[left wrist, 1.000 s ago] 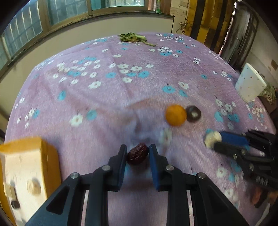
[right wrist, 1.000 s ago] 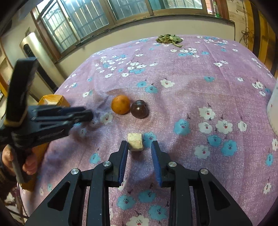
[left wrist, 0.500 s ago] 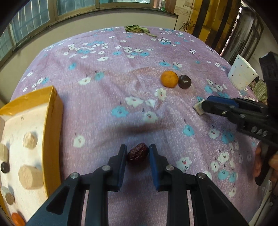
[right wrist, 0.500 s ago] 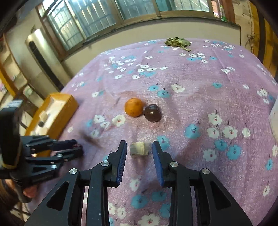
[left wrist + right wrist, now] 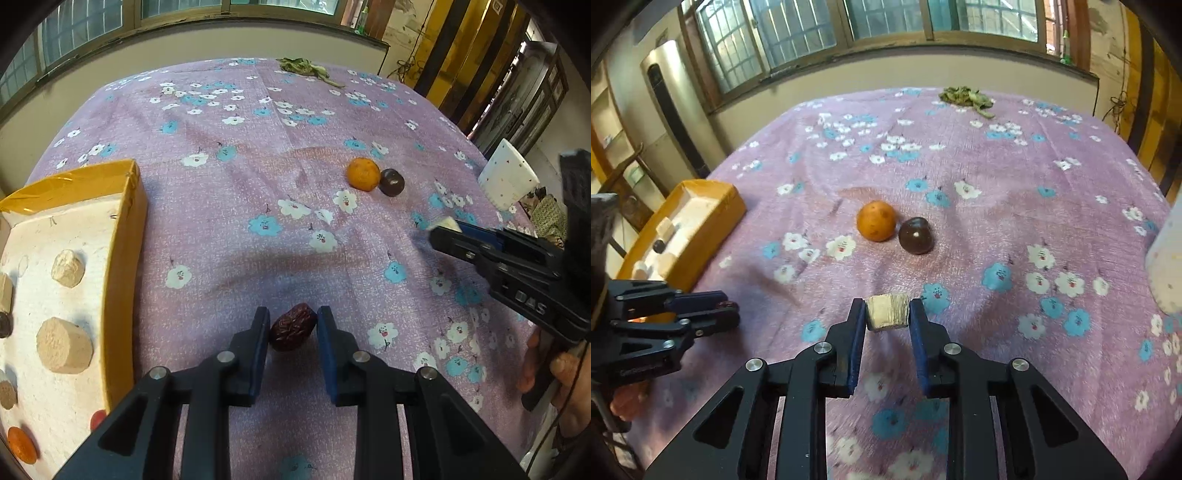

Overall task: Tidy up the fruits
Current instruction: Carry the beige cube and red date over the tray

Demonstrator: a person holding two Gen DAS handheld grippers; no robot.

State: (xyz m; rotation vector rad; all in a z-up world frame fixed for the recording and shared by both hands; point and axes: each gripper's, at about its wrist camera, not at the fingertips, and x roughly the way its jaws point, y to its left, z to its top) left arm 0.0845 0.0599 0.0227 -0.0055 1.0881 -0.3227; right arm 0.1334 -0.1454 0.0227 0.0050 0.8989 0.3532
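Left gripper (image 5: 292, 325) clamps a wrinkled red date (image 5: 294, 327) above the flowered purple cloth (image 5: 258, 155), near the yellow tray (image 5: 129, 236) at the cloth's left edge; the left view alone shows pale chunks lying inside the tray; right gripper (image 5: 887, 312), jaws just closed, pinches a pale cut chunk (image 5: 887, 311); orange (image 5: 876, 220) and dark round fruit (image 5: 916, 235) sit touching mid-cloth; only the right view shows wilted leaves (image 5: 966, 96) clearly at the far edge.

Wrinkled red date (image 5: 293, 327), pale chunk (image 5: 887, 311), both clamped.
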